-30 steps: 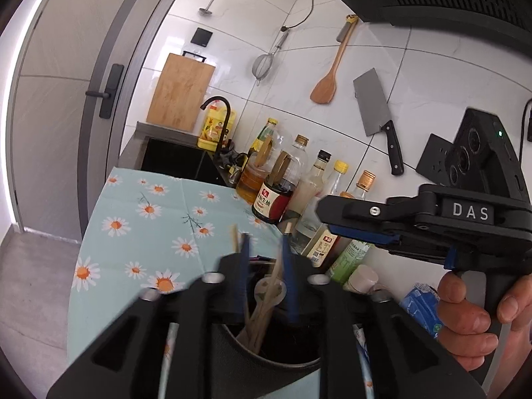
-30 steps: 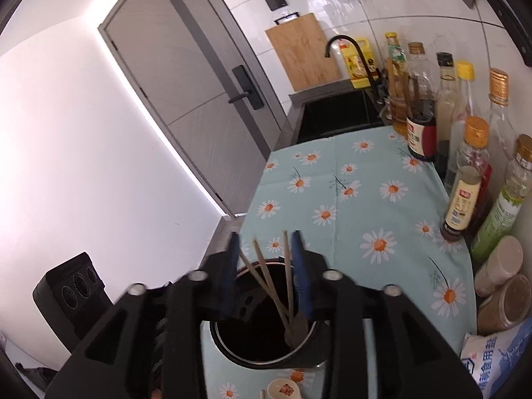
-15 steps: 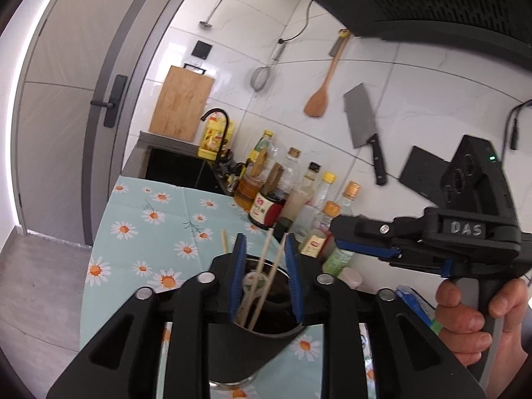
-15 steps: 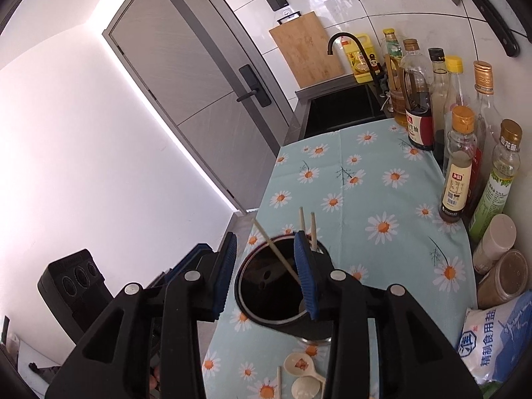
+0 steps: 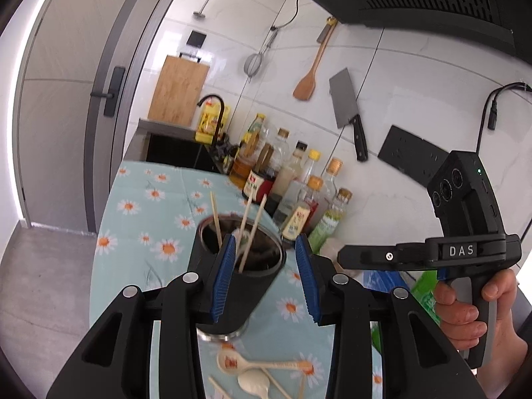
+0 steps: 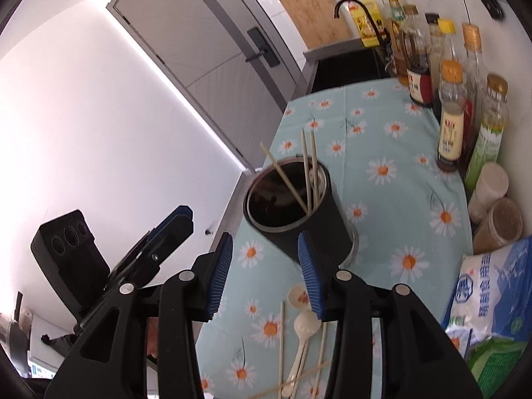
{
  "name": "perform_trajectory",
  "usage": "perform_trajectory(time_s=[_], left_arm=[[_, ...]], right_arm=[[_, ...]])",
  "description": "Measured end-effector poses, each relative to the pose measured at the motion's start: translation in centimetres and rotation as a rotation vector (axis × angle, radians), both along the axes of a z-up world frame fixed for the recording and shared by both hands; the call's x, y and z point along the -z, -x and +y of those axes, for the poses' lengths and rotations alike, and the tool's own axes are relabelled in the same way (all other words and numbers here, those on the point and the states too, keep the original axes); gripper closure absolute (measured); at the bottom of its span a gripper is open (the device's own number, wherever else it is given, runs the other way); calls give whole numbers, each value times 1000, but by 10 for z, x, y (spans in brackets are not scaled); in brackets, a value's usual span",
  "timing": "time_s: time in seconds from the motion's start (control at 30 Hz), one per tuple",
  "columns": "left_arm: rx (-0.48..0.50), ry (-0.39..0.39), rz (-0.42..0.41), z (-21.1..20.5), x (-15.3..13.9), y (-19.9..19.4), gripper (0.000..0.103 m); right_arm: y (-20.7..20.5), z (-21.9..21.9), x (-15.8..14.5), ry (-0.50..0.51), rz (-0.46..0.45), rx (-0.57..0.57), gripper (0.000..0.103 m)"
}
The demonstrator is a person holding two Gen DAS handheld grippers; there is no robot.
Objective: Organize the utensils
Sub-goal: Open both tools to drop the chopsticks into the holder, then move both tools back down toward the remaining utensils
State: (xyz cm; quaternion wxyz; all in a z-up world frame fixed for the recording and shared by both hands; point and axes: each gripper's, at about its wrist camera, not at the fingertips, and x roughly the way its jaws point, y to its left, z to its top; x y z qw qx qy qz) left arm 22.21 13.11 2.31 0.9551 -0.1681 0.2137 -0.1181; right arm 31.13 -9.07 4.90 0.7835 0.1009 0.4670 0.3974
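A black utensil holder [image 5: 232, 286] [image 6: 306, 222] stands on the daisy tablecloth with three chopsticks [image 5: 247, 229] [image 6: 309, 173] and a white spoon inside. My left gripper [image 5: 266, 282] is open and empty, raised above and just in front of the holder. My right gripper [image 6: 266, 276] is open and empty, in front of the holder; it also shows in the left wrist view [image 5: 399, 256]. Loose white spoons [image 6: 306, 322] [image 5: 252, 369] and chopsticks [image 6: 282, 342] lie on the cloth in front of the holder.
A row of sauce bottles [image 6: 452, 113] and jars [image 6: 498, 222] lines the wall on the right. A blue-white bag [image 6: 492, 289] lies at the near right. A sink with a black tap [image 6: 352, 6] is at the far end. The counter edge [image 6: 229, 219] runs along the left.
Both grippers have pulled up and back from the holder, and their jaws have opened wider. The loose spoons and chopsticks on the cloth have come into view.
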Motion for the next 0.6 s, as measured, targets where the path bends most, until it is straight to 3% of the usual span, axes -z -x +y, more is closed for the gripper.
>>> perform_trajectory(time_s=[0.27, 0.6], left_arm=[[14, -38, 126, -11, 32, 17, 67], [23, -8, 269, -16, 73, 30, 67]], right_arm=[[17, -16, 52, 42, 163, 16, 61], [29, -39, 108, 39, 366, 82, 61]])
